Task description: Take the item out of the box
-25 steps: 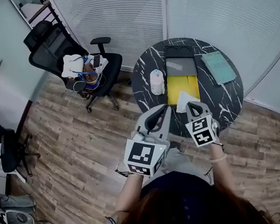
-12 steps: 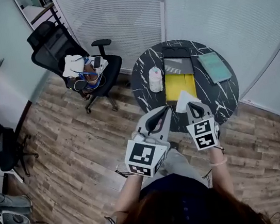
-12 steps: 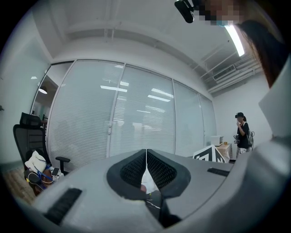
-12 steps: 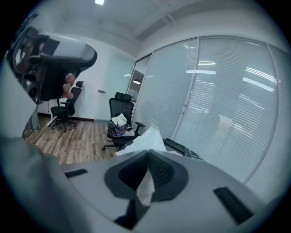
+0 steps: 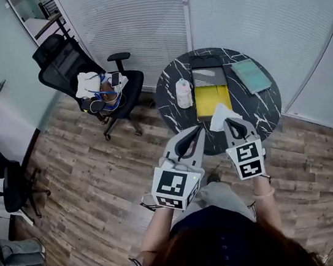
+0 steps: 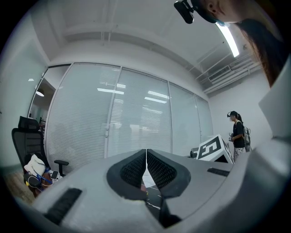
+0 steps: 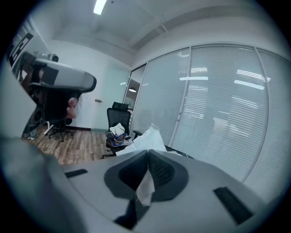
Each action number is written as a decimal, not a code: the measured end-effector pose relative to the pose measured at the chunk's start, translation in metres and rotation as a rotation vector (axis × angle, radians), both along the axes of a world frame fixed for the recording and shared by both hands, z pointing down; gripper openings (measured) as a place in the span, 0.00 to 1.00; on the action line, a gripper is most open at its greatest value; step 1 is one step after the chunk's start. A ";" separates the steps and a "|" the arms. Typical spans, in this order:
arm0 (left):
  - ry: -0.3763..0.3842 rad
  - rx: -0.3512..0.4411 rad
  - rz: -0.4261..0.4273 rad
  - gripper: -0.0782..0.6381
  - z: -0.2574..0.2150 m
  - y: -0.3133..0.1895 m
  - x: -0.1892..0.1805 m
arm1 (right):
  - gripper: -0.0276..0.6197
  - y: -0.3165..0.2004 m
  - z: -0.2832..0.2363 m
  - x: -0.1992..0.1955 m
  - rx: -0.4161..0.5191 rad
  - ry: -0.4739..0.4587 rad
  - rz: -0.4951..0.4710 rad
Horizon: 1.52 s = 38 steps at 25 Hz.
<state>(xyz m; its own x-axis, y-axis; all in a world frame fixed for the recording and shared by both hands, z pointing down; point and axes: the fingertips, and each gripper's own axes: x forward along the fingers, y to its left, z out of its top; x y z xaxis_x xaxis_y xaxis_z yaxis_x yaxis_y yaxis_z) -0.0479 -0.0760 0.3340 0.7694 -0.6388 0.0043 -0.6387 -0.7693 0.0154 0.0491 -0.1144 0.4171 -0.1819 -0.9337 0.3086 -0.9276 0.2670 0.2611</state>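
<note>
Above the near edge of a round black table (image 5: 172, 107), little separates this moment from a second ago: the right gripper (image 5: 232, 122) has drifted slightly toward 3 o'clock, still clamped on the white sheet (image 5: 221, 115), and the left gripper (image 5: 194, 132) stays level beside it.

Seen along the right gripper (image 7: 148, 154), the jaws pinch the lower corner of the white sheet (image 7: 150, 136) and the rest billows above their tips, over the near end of the flat yellow box (image 5: 212, 100). The left gripper (image 6: 146, 152) has its jaws pressed together with nothing between them.

On the table there is one of each: the box, a white bottle (image 5: 183, 92) at its 9 o'clock, a dark grey case (image 5: 207, 70) at 12 and a teal book (image 5: 251, 75) at 2. Two black office chairs stand at the table's 9 o'clock, one loaded (image 5: 60, 61), one bare (image 5: 3, 178).
</note>
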 end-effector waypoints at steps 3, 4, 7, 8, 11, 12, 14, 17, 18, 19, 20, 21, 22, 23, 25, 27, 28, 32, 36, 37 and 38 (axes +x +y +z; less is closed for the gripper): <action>0.004 0.012 -0.001 0.15 -0.001 0.002 -0.002 | 0.08 0.004 -0.011 -0.001 0.025 -0.015 0.007; 0.004 0.013 -0.001 0.15 -0.001 0.002 -0.002 | 0.08 0.006 -0.013 -0.001 0.031 -0.020 0.008; 0.003 0.016 0.001 0.15 -0.001 0.002 -0.002 | 0.08 0.010 -0.019 -0.001 0.048 -0.034 0.012; 0.002 0.019 0.003 0.15 -0.001 0.002 -0.001 | 0.08 0.011 -0.021 0.000 0.053 -0.035 0.015; 0.001 0.021 0.007 0.15 -0.001 0.000 0.001 | 0.08 0.015 -0.026 0.003 0.066 -0.034 0.026; 0.001 0.019 0.008 0.15 -0.001 0.000 0.002 | 0.08 0.017 -0.028 0.003 0.071 -0.037 0.028; -0.001 0.012 0.012 0.15 -0.001 0.002 0.007 | 0.08 0.022 -0.032 0.006 0.080 -0.045 0.032; -0.006 0.017 0.015 0.15 -0.002 0.006 0.014 | 0.08 0.030 -0.034 0.013 0.085 -0.057 0.037; -0.011 0.015 0.015 0.15 -0.002 0.008 0.016 | 0.08 0.032 -0.035 0.015 0.086 -0.062 0.037; -0.015 0.014 0.016 0.15 -0.002 0.009 0.018 | 0.08 0.035 -0.036 0.016 0.088 -0.066 0.036; -0.016 0.014 0.015 0.15 -0.002 0.011 0.020 | 0.08 0.038 -0.037 0.016 0.090 -0.069 0.033; -0.016 0.015 0.014 0.15 -0.003 0.013 0.022 | 0.08 0.040 -0.038 0.017 0.092 -0.068 0.029; -0.018 0.014 0.014 0.15 -0.003 0.016 0.024 | 0.08 0.043 -0.039 0.018 0.094 -0.066 0.026; -0.020 0.012 0.013 0.15 -0.003 0.019 0.025 | 0.08 0.046 -0.039 0.019 0.095 -0.065 0.023; -0.023 0.013 0.009 0.15 -0.003 0.025 0.027 | 0.08 0.051 -0.041 0.019 0.100 -0.066 0.014; -0.021 0.018 0.001 0.15 -0.003 0.029 0.029 | 0.08 0.057 -0.044 0.019 0.106 -0.070 0.004; -0.024 0.018 -0.004 0.15 -0.002 0.031 0.030 | 0.08 0.060 -0.046 0.019 0.109 -0.072 -0.001; -0.037 0.009 -0.016 0.15 -0.002 0.044 0.033 | 0.08 0.074 -0.057 0.019 0.128 -0.083 -0.024; -0.037 0.020 -0.025 0.15 -0.005 0.056 0.036 | 0.08 0.089 -0.066 0.020 0.144 -0.094 -0.032; -0.039 0.021 -0.025 0.15 -0.006 0.059 0.037 | 0.08 0.093 -0.068 0.020 0.148 -0.099 -0.032; -0.040 0.021 -0.025 0.15 -0.006 0.061 0.039 | 0.08 0.096 -0.070 0.021 0.152 -0.105 -0.033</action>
